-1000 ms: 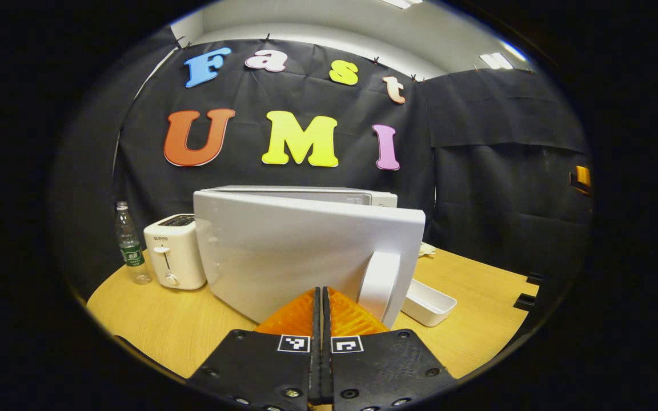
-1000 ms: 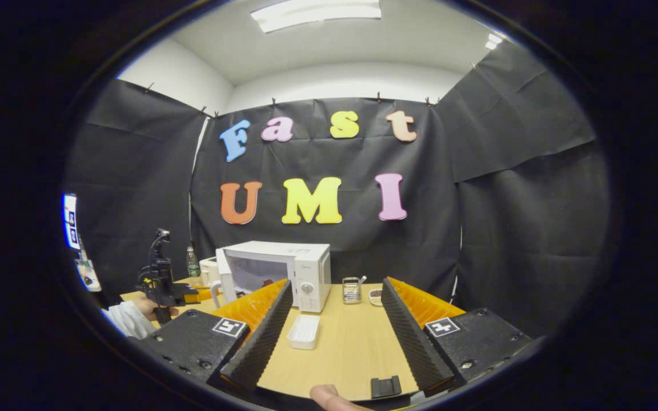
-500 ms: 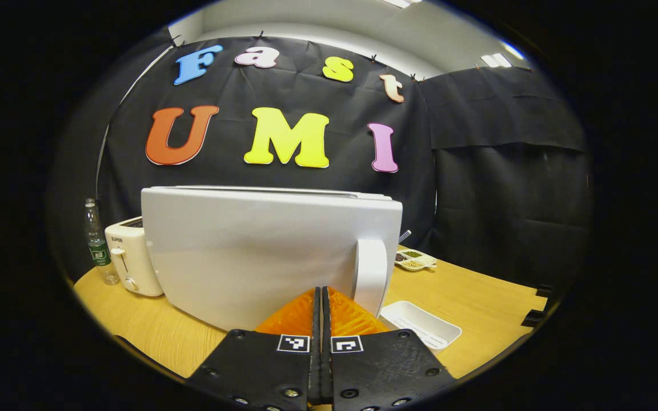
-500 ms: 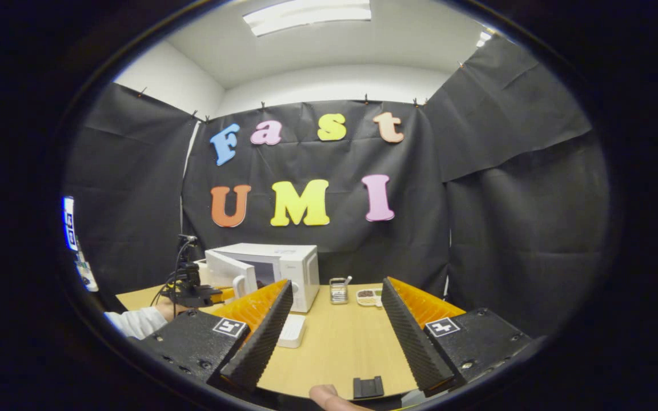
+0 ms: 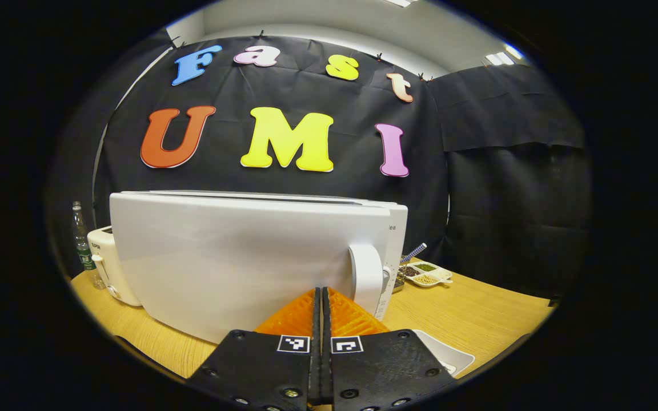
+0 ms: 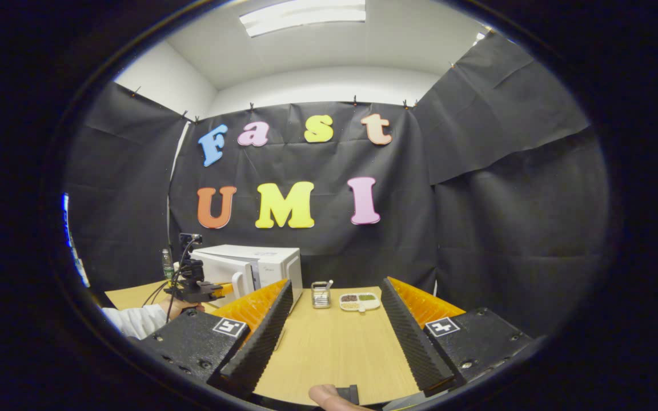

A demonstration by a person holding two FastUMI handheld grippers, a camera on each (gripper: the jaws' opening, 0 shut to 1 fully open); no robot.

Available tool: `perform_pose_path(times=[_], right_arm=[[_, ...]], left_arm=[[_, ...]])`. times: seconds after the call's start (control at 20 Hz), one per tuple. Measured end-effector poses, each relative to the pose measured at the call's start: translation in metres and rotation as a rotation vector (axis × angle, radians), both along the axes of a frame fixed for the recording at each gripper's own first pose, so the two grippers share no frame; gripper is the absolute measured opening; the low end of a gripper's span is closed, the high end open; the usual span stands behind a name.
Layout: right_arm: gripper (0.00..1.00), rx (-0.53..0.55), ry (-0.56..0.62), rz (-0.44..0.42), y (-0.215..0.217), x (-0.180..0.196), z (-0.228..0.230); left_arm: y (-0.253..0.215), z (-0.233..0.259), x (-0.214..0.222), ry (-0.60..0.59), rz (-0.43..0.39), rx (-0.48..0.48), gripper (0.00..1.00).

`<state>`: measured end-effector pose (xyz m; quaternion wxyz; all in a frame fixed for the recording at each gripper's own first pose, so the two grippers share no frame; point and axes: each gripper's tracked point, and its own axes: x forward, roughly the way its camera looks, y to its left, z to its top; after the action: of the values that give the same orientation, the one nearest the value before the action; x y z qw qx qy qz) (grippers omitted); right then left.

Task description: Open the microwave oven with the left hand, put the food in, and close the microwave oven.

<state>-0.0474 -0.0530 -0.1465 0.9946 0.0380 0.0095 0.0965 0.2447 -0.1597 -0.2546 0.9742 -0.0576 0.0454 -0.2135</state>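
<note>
The white microwave (image 5: 237, 257) stands close in front in the left gripper view, its door swung almost flush with the body. A sliver of the control panel (image 5: 398, 251) shows past the door's edge. My left gripper (image 5: 321, 291) is shut with nothing in it, its tips at the door's lower face just left of the white handle (image 5: 366, 277). The right gripper view has the microwave (image 6: 255, 265) far off on the left, with the left gripper (image 6: 195, 285) and a white sleeve (image 6: 135, 319) beside it. My right gripper (image 6: 336, 285) hangs open over the table, nothing between its fingers.
A white toaster (image 5: 103, 262) and a water bottle (image 5: 82, 245) stand left of the microwave. A divided dish of grains (image 6: 358, 301) and a wire holder (image 6: 320, 294) sit at the back of the wooden table (image 6: 334, 348). A white tray (image 5: 449, 357) lies by the microwave's front right.
The microwave door has swung from half open to almost shut, with my left gripper following it in. The right gripper view has drifted to the right.
</note>
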Motion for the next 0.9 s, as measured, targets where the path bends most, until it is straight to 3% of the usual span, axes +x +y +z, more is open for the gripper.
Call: perform_pose_path(times=[0.15, 0.2, 0.3, 0.35, 0.4, 0.45, 0.5, 0.55, 0.6, 0.65, 0.7, 0.75, 0.85, 0.9], right_arm=[[0.91, -0.013, -0.025, -0.01, -0.008, 0.008, 0.001], [0.99, -0.015, -0.024, -0.012, -0.01, 0.012, -0.001], [0.99, -0.015, -0.016, -0.011, -0.013, 0.018, -0.006], [0.91, -0.011, -0.017, -0.01, -0.015, 0.02, -0.006], [0.91, -0.005, -0.019, -0.009, -0.016, 0.022, -0.006], [0.91, 0.005, -0.026, -0.002, -0.016, 0.023, -0.006], [0.92, 0.016, -0.028, 0.01, -0.015, 0.023, -0.006], [0.99, 0.023, -0.03, 0.017, -0.014, 0.024, -0.008], [0.91, 0.027, -0.033, 0.018, -0.015, 0.025, -0.008], [0.91, 0.027, -0.032, 0.015, -0.016, 0.026, -0.01], [0.99, 0.027, -0.028, 0.014, -0.016, 0.026, -0.011], [0.91, 0.028, -0.025, 0.016, -0.014, 0.024, -0.011], [0.91, 0.037, -0.024, 0.018, -0.011, 0.02, -0.008], [0.99, 0.034, -0.019, 0.016, -0.009, 0.018, -0.008]], left_arm=[[-0.006, 0.001, 0.017, -0.001, 0.007, -0.008, 0.0], [-0.007, 0.0, 0.023, -0.002, 0.017, -0.009, 0.0], [-0.012, 0.0, 0.036, 0.009, 0.037, -0.017, 0.0], [-0.013, 0.0, 0.039, 0.018, 0.045, -0.024, 0.0], [-0.016, 0.005, 0.042, 0.003, 0.045, -0.027, 0.12], [-0.013, 0.002, 0.048, 0.015, 0.065, -0.019, 0.0], [-0.016, 0.005, 0.048, 0.017, 0.071, -0.034, 0.12], [-0.015, 0.006, 0.05, 0.019, 0.078, -0.036, 0.0], [-0.016, 0.005, 0.048, 0.031, 0.079, -0.031, 0.0], [-0.016, 0.006, 0.048, 0.023, 0.079, -0.026, 0.0], [-0.016, 0.005, 0.047, 0.024, 0.08, -0.028, 0.0], [-0.015, 0.006, 0.047, 0.023, 0.084, -0.028, 0.0], [-0.014, 0.006, 0.047, 0.034, 0.111, -0.024, 0.0], [-0.013, 0.006, 0.048, 0.038, 0.126, -0.007, 0.0]])
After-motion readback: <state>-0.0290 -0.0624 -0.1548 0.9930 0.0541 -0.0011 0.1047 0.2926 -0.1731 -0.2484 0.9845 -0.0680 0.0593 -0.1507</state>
